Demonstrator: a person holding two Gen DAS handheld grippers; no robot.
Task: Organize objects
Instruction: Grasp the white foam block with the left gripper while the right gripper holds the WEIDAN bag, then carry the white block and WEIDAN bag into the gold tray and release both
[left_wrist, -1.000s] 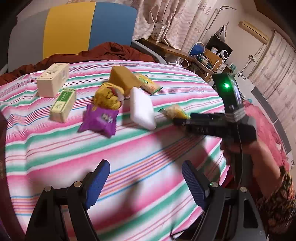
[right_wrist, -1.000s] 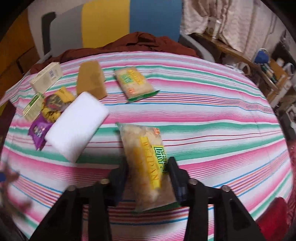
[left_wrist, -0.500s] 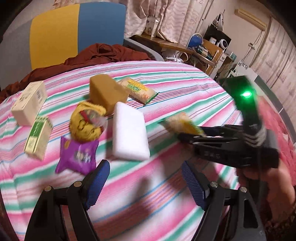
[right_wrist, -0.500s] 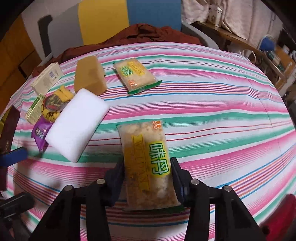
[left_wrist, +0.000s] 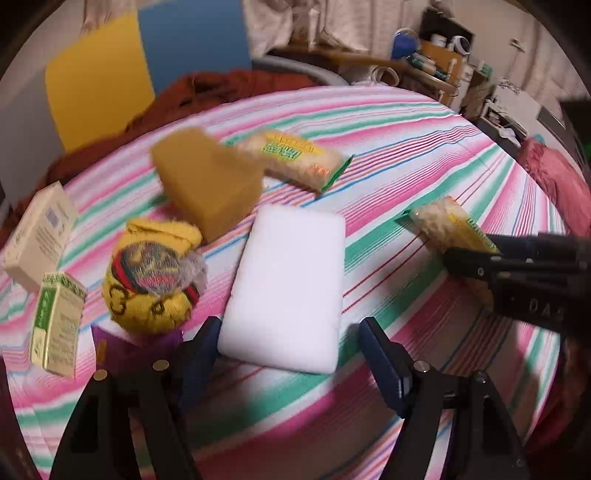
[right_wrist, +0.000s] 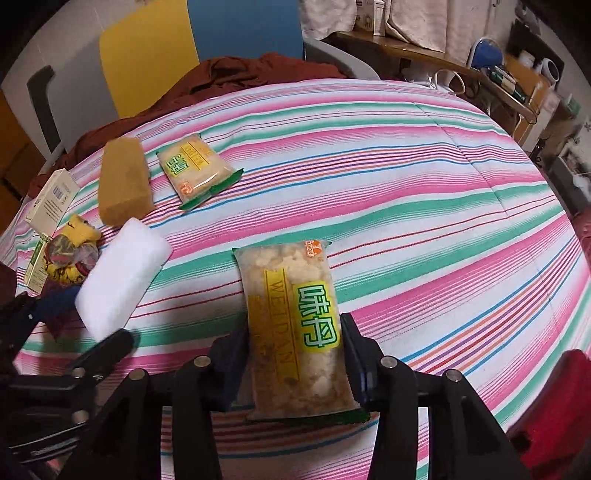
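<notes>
While the pink, green and white striped bedspread (right_wrist: 406, 177) carries every item, work on it from the biggest thing down. Centre the left gripper (left_wrist: 291, 354) over the white rectangular foam block (left_wrist: 288, 291), whose near end lies between the jaws; they stand wide and are closing, not yet pressing it. Square the pads to its long sides before clamping. The right gripper (right_wrist: 295, 354) grips the clear snack packet with yellow-green label (right_wrist: 295, 325) by both long edges; keep it level and place it beside the matching packet (right_wrist: 195, 170).
</notes>
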